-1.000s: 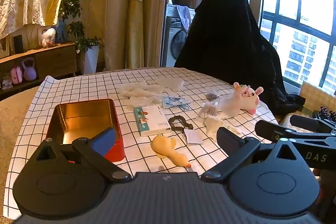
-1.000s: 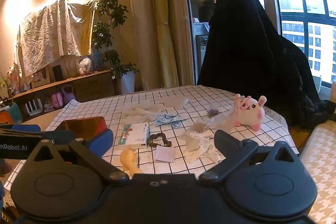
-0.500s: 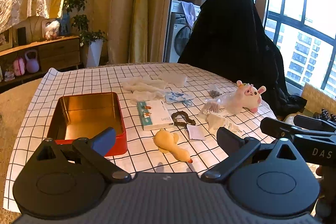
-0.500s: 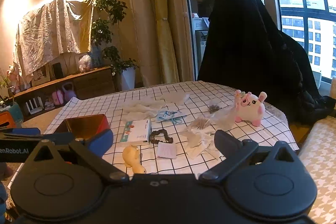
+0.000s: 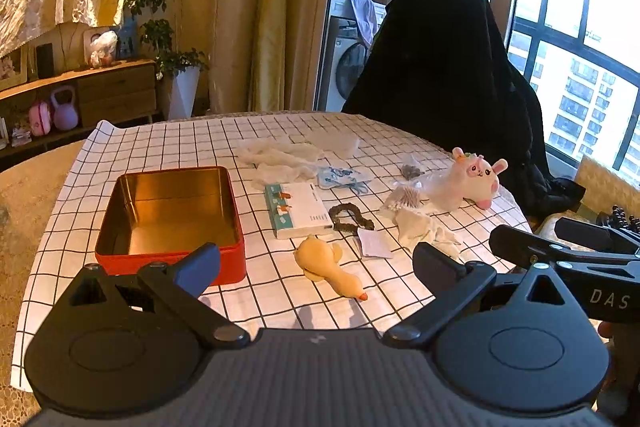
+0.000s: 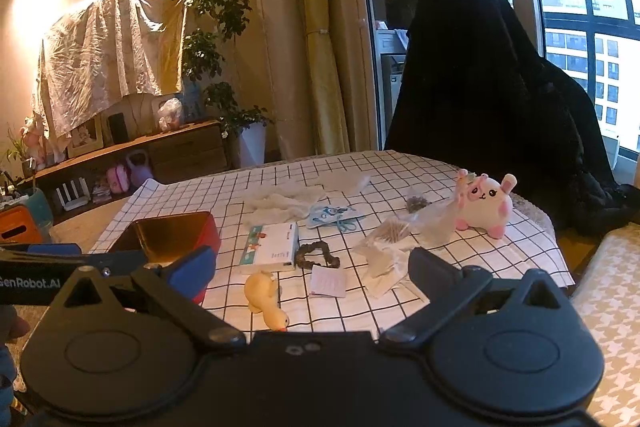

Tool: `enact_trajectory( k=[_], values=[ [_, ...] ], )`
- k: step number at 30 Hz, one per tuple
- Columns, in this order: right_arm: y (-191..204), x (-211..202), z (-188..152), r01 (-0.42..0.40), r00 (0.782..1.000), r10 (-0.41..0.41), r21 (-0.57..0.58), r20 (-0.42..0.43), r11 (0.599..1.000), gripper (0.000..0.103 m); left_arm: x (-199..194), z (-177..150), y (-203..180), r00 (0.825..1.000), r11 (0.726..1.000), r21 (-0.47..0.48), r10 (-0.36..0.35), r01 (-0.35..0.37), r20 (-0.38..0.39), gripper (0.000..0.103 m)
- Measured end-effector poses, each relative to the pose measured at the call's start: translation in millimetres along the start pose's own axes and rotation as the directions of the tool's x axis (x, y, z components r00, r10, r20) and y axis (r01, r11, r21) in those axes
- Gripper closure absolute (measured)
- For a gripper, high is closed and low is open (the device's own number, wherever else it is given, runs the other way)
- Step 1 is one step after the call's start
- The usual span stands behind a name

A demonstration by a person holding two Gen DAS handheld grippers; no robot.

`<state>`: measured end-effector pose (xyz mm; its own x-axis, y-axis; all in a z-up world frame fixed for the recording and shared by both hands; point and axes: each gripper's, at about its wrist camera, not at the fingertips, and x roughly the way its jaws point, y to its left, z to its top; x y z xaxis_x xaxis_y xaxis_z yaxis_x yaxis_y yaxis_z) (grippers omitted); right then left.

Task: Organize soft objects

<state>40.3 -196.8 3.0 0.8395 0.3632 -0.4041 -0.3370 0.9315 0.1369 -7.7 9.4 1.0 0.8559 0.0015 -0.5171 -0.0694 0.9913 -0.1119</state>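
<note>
Left gripper (image 5: 316,261): jaws spread, empty, above the near table edge. Right gripper (image 6: 312,269): likewise spread, empty.
Red tin (image 5: 170,219): lower left, open, nothing inside.
Yellow duck (image 5: 328,265): centre foreground, nearest soft item.
Pink plush (image 5: 476,179): right of centre.
Risk: a squashy duck may slip from a shallow pinch; the box (image 5: 298,209), hair tie (image 5: 350,217) and paper slip (image 5: 374,243) crowd beside it and could get dragged.
</note>
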Motion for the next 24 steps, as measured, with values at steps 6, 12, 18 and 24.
enact_trajectory(
  k=[6, 12, 18, 24],
  values=[
    [0.2, -1.4, -1.1, -0.006, 1.000, 0.006, 0.004, -0.004, 1.000, 0.002, -3.1, -2.7, 3.8, 1.000, 1.000, -0.021, -0.006, 0.006, -0.001, 0.000],
    [-0.4, -0.9, -2.7, -0.002, 1.000, 0.002, 0.007, -0.008, 1.000, 0.002, -4.9, -3.8, 3.6, 1.000, 0.999, -0.024, -0.023, 0.023, -0.001, 0.000],
    [-1.2, -0.5, -3.9, 0.000, 1.000, 0.000, 0.009, -0.011, 1.000, 0.002, -5.0, -4.6, 1.6, 0.999, 0.999, -0.014, -0.037, 0.037, 0.001, 0.000],
    [-1.0, 0.3, -4.9, 0.000, 1.000, 0.001, 0.007, -0.012, 1.000, 0.002, -1.5, -3.7, 3.6, 0.999, 0.999, -0.019, -0.048, 0.049, 0.003, 0.000]
  ],
)
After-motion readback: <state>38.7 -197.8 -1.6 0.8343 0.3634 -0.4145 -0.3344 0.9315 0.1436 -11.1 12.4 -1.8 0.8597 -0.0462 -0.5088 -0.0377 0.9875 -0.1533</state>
